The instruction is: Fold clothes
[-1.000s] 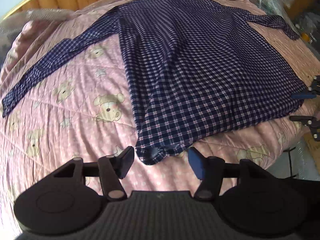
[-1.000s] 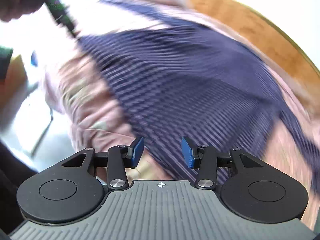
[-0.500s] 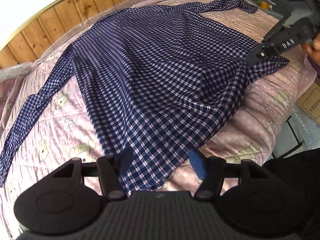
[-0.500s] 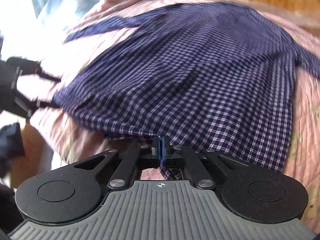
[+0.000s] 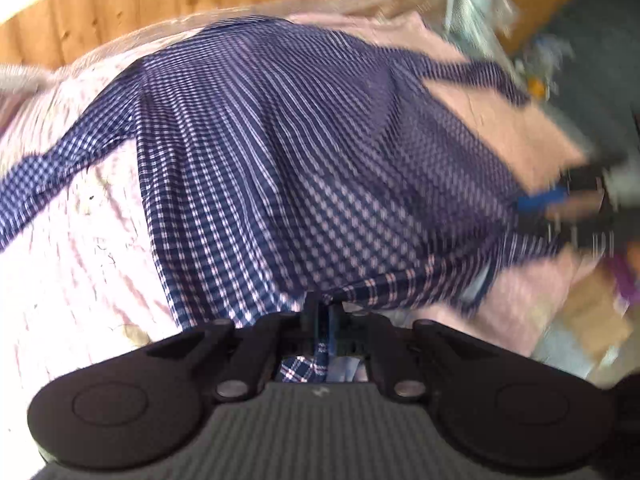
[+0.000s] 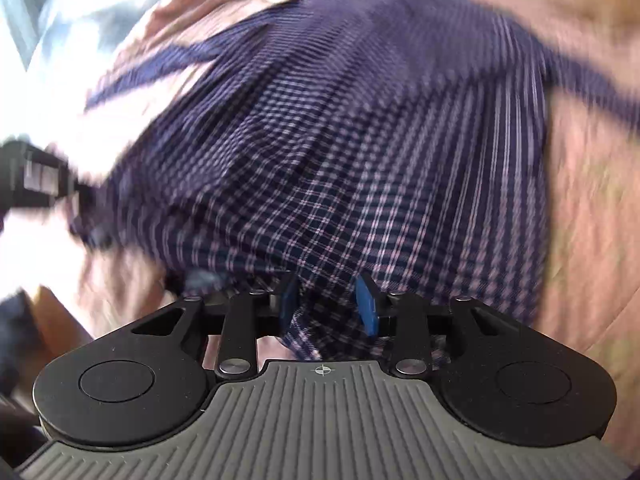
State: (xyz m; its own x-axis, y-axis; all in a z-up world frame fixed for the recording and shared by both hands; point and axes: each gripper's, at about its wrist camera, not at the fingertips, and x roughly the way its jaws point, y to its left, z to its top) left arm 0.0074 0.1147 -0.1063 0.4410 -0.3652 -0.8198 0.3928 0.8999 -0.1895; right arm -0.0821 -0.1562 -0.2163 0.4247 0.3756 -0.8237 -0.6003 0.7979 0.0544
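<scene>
A navy and white checked shirt lies spread on the pink quilted bed, sleeves out to both sides. My left gripper is shut on the shirt's near hem, and a fold of cloth pokes out behind the fingers. In the right wrist view the shirt fills the middle. My right gripper stands open, its blue pads apart, with the hem's cloth lying loosely between them. The right gripper shows blurred at the shirt's right edge in the left wrist view. Both views are motion-blurred.
A wooden wall runs behind the bed. Beyond the bed's right side lie clutter and a cardboard box. The left gripper's black body shows blurred at the left of the right wrist view.
My left gripper went from open around the hem to shut on it. My right gripper, shut on the hem half a second ago, now has its fingers apart. Both views have shifted.
</scene>
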